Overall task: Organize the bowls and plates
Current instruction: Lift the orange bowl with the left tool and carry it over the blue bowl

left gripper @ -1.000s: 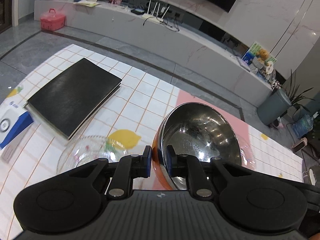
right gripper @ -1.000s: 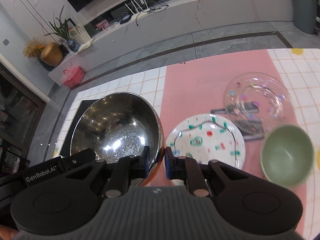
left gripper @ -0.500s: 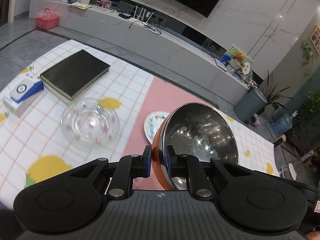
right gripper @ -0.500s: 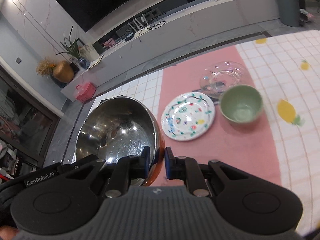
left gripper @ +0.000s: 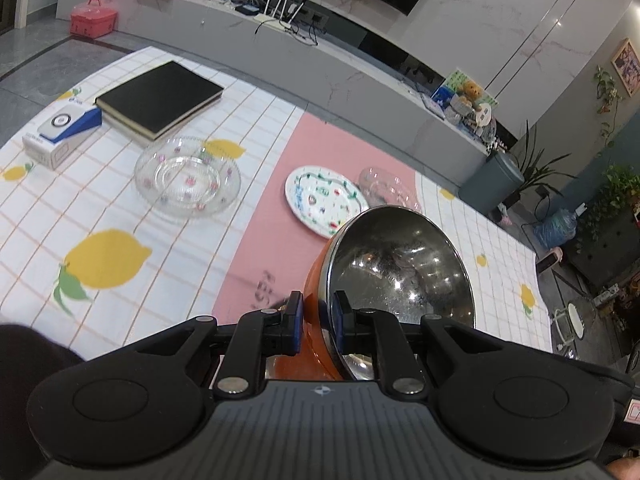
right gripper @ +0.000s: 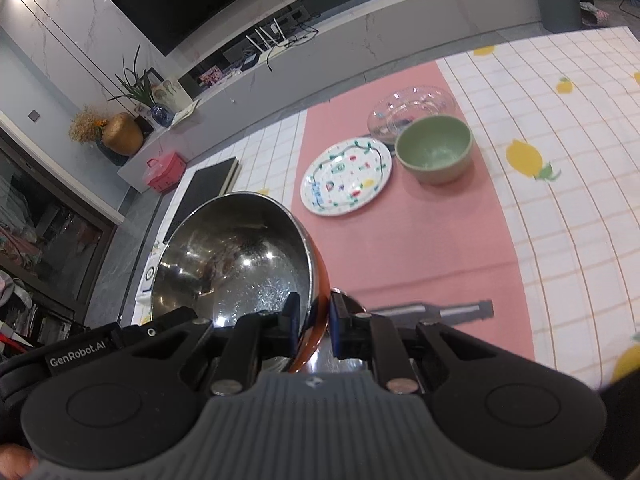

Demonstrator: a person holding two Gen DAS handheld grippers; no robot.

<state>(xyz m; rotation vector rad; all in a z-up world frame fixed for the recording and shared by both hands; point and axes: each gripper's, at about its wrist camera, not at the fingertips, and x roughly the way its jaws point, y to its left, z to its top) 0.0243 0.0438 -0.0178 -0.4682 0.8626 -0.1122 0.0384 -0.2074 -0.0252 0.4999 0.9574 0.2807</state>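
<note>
- Left tool clamped on steel bowl rim.
- Right tool clamped on opposite rim, bowl raised above tabletop.
- Beyond: patterned plate, green bowl.

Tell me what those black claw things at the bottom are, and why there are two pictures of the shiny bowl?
Those are two grabbing tools, one in each of a person's hands, each with its own camera. The left gripper and right gripper pinch opposite sides of the rim of one steel bowl, orange outside, so you see it from both sides. On the lemon tablecloth lie a painted plate, a green bowl, a glass bowl, a glass plate and a black book.
</note>
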